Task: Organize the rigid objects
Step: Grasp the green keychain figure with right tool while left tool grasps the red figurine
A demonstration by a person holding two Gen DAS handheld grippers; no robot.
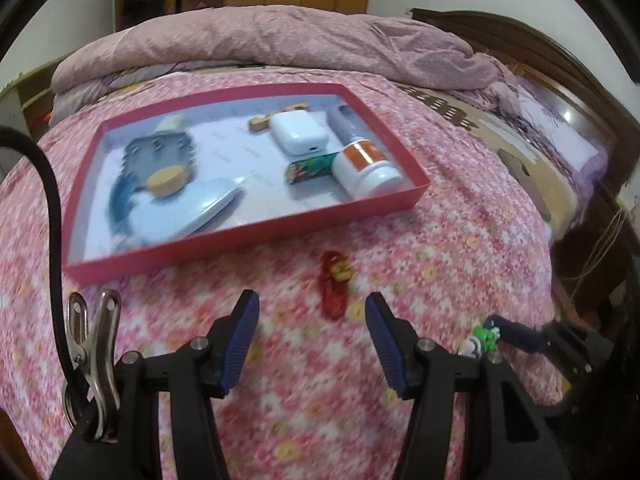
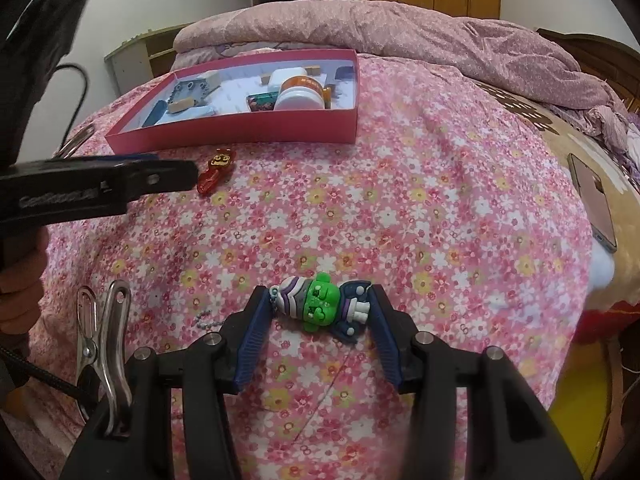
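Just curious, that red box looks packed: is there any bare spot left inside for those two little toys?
Yes. Inside the red box, a bare strip runs down the middle, between the blue case and the small printed box. The right end, around the white bottle, is crowded.

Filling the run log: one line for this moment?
left gripper: open, over red figure | right gripper: closing around green figure | red tray: partly filled

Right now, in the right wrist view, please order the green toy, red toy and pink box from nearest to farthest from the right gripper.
1. Green toy: between the right gripper's fingers.
2. Red toy: ahead, left, on the bedspread.
3. Pink box: farthest, beyond the red toy.
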